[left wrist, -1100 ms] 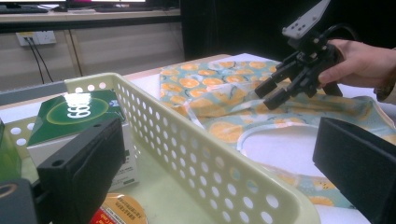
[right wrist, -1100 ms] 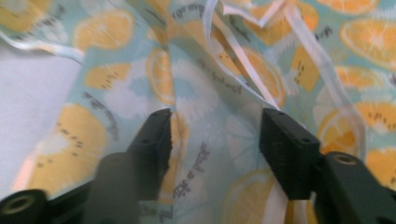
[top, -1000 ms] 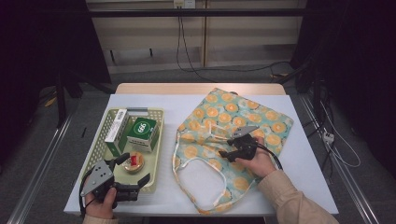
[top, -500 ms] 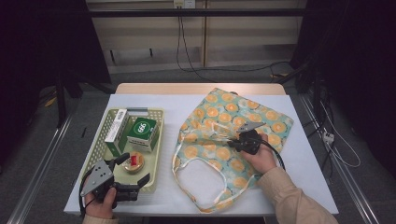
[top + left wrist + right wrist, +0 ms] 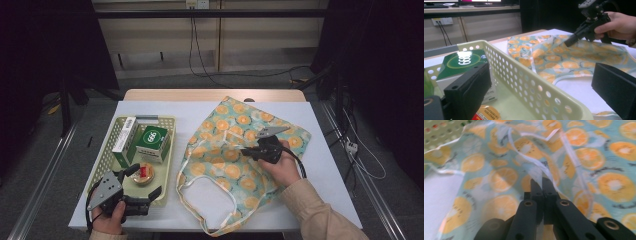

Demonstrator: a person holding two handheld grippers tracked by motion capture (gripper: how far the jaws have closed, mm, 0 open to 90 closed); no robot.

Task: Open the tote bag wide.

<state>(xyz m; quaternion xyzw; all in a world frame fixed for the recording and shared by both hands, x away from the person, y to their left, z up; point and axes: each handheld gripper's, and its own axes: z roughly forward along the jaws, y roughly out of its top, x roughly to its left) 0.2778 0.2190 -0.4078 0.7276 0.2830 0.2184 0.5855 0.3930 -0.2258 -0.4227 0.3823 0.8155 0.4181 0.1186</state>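
- Right gripper [image 5: 250, 151]: jaws pinched together on a fold of the orange-slice-print, pale blue cloth tote bag [image 5: 235, 165]; in the right gripper view [image 5: 541, 185] the white-edged fabric is clamped between the tips.
- Change: over the last second this gripper has travelled from the bag's right-centre toward its upper middle, fabric gathering and lifting with it. Judged: the mouth of the bag is being opened for loading.
- Bag: lies flat on the white table [image 5: 320, 165], handles trailing toward the near edge, just beside the basket.
- Left gripper [image 5: 145, 182]: unmoved, jaws spread wide and holding nothing, straddling the near wall of the pale green perforated plastic basket [image 5: 107, 150].
- Basket contents: green-and-white carton [image 5: 153, 141], slim white box [image 5: 125, 135], round red-topped tin [image 5: 144, 173].
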